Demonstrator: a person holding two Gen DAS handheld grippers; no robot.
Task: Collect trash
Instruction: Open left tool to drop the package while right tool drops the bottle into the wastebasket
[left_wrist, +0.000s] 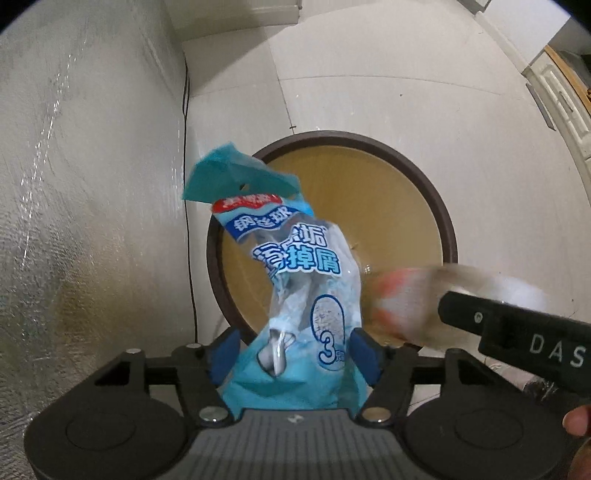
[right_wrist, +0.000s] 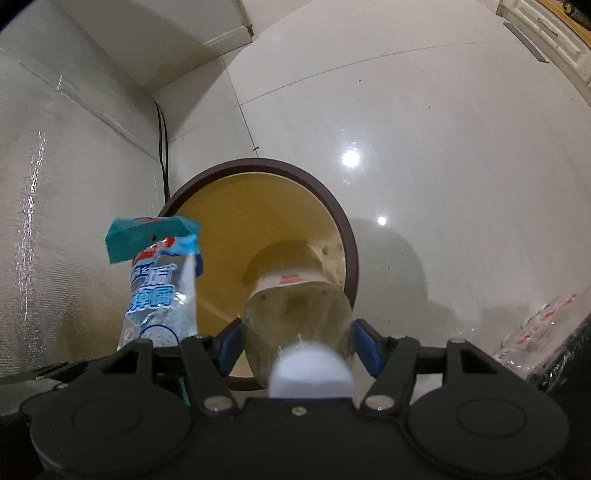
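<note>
My left gripper (left_wrist: 293, 350) is shut on a blue and clear plastic wrapper (left_wrist: 295, 280) with Chinese print, held upright over the near rim of a round bin (left_wrist: 448, 236) with a brown rim and yellow inside. My right gripper (right_wrist: 299, 345) is shut on a clear plastic bottle (right_wrist: 299, 314) with a white cap, its base pointing into the bin (right_wrist: 351, 236). The wrapper (right_wrist: 162, 280) shows at the left in the right wrist view. The bottle (left_wrist: 402, 302) shows blurred at the right in the left wrist view.
The bin stands on a glossy white tiled floor (right_wrist: 443, 129) beside a silvery foil-covered wall (left_wrist: 74, 184). A black cable (left_wrist: 186, 147) runs down the wall's edge. White cabinets (left_wrist: 561, 96) stand at the far right. Crumpled clear plastic (right_wrist: 535, 325) lies on the floor at the right.
</note>
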